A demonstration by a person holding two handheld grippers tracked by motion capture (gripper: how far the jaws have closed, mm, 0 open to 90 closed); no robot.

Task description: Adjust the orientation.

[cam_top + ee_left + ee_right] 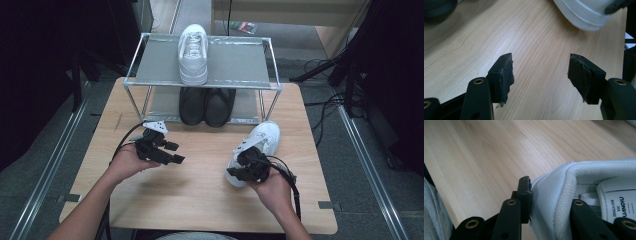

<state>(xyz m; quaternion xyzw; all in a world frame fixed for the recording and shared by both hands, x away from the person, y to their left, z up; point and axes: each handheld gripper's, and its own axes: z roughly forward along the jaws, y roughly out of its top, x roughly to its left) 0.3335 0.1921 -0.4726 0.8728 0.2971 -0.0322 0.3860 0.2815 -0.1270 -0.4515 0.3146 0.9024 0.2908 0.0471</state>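
White sneaker (260,142) lying on the right side of a pale wooden tabletop (200,170), toe pointing away toward a two-tier metal shoe rack (225,62) at the tabletop's far edge. The rack's top shelf carries the matching white sneaker (193,47); a pair of black shoes (207,106) sits side by side on the lower shelf.

The right hand-held gripper (245,167) is clenched on the near sneaker's heel collar: in the right gripper view one jaw presses the outer white leather of the collar (549,192), the other sits inside the shoe. The left hand-held gripper (172,152) hovers over bare wood at left, released and carrying nothing, its pads (504,75) standing wide apart, with the sneaker's sole (584,15) just ahead of it.

Likely risk: the grip holds only a thin, soft edge at the heel, so when lifted the toe could droop and swing, the collar could slip free, or the toe could catch the rack's front rail and knock the shoes already stored.
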